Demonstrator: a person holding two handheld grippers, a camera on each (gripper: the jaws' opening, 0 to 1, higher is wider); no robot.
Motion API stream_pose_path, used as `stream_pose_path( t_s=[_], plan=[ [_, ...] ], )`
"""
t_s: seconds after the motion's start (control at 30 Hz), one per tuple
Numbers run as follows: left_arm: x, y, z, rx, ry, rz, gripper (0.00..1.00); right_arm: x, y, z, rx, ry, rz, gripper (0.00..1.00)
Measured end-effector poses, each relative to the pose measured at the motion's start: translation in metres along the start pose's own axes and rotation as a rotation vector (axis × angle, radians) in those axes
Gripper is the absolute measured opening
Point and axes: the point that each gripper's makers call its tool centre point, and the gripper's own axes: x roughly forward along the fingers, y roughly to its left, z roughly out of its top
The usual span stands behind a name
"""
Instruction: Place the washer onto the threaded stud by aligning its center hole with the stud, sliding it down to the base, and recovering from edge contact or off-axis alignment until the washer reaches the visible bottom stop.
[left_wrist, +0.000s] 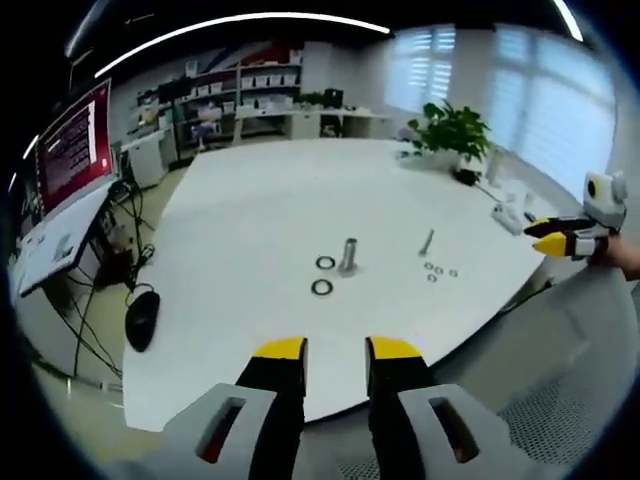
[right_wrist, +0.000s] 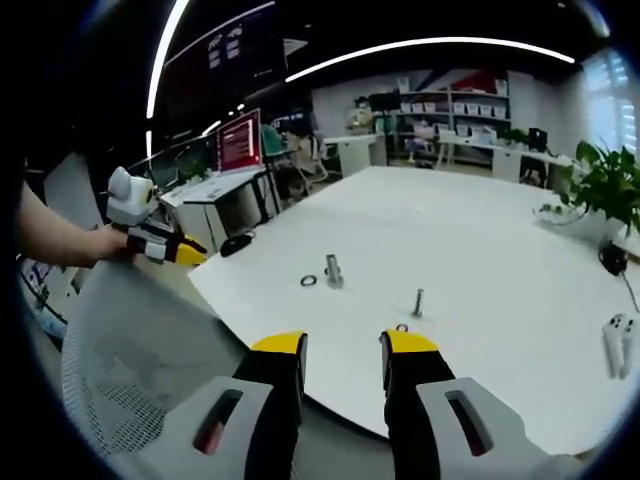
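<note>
On the white round table (left_wrist: 250, 330), two dark flat metal washers (left_wrist: 323, 287) lie just beside the upright grey threaded stud (left_wrist: 348, 255). The left gripper (left_wrist: 335, 350) and right gripper (right_wrist: 342, 345) hover at the near edge, jaws parted and empty.

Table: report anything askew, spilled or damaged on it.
Nothing stands out. The stud stands upright on the table, two washers lie flat beside it, and a bolt with small washers sits apart.

A big white bench (left_wrist: 250, 220) stood in an office. A green plant (left_wrist: 455, 130) sat on its far edge. A red screen (left_wrist: 75, 145) glowed beside shelves (left_wrist: 255, 85).
</note>
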Motion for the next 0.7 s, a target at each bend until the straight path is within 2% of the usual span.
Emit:
stream_pose_path(
  t_s=[0.1, 0.17, 0.23, 0.3, 0.33, 0.37, 0.47, 0.6, 0.7],
  plan=[
    [0.000, 0.002, -0.002, -0.007, 0.009, 0.008, 0.22, -0.001, -0.001, 0.003, 0.015, -0.016, 0.002, 0.32],
    [0.002, -0.004, -0.004, -0.015, 0.023, -0.022, 0.22, 0.000, 0.000, 0.001, 0.006, -0.005, 0.005, 0.32],
    [0.003, -0.003, -0.008, 0.026, 0.045, -0.013, 0.22, 0.000, 0.000, 0.001, 0.006, -0.006, 0.004, 0.32],
    [0.002, -0.002, -0.003, 0.003, 0.020, -0.012, 0.23, -0.001, -0.001, 0.002, 0.010, -0.009, 0.001, 0.32],
    [0.002, -0.002, -0.002, -0.030, 0.014, -0.020, 0.24, -0.001, -0.002, 0.002, 0.013, -0.009, -0.001, 0.32],
    [0.003, -0.002, -0.002, -0.030, 0.020, -0.025, 0.26, -0.001, -0.002, 0.002, 0.016, -0.009, 0.000, 0.32],
    [0.006, -0.004, -0.009, 0.026, 0.074, -0.023, 0.27, -0.001, -0.001, 0.001, 0.010, -0.006, 0.001, 0.32],
    [0.009, -0.005, -0.012, 0.050, 0.126, -0.033, 0.27, -0.002, -0.003, 0.001, 0.018, -0.008, -0.003, 0.32],
    [0.012, -0.001, -0.007, 0.065, 0.133, -0.020, 0.28, -0.001, -0.003, 0.001, 0.020, -0.009, -0.004, 0.32]
  ],
)
